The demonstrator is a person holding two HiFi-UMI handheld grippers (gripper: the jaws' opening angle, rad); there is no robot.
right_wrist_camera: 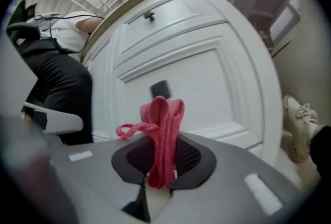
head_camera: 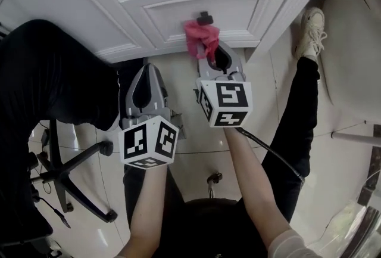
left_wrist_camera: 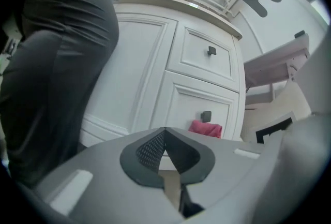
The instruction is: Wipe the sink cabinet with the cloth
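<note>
My right gripper (head_camera: 209, 55) is shut on a pink cloth (head_camera: 200, 38), pressed against the lower drawer front of the white sink cabinet (head_camera: 178, 6) just under its dark knob (head_camera: 205, 16). In the right gripper view the cloth (right_wrist_camera: 163, 137) is pinched between the jaws of the right gripper (right_wrist_camera: 161, 161), with the knob (right_wrist_camera: 160, 88) right behind it. My left gripper (head_camera: 144, 91) hangs lower left, away from the cabinet, jaws closed on nothing. In the left gripper view the left gripper (left_wrist_camera: 165, 153) points at the cabinet (left_wrist_camera: 196, 99), and the cloth (left_wrist_camera: 206, 128) shows below the lower knob (left_wrist_camera: 206, 116).
A person in black (head_camera: 47, 84) stands at the left by the cabinet. An office chair base (head_camera: 65, 176) sits on the tiled floor at lower left. A leg with a white shoe (head_camera: 311, 30) is at the right, beside a cable (head_camera: 268, 152).
</note>
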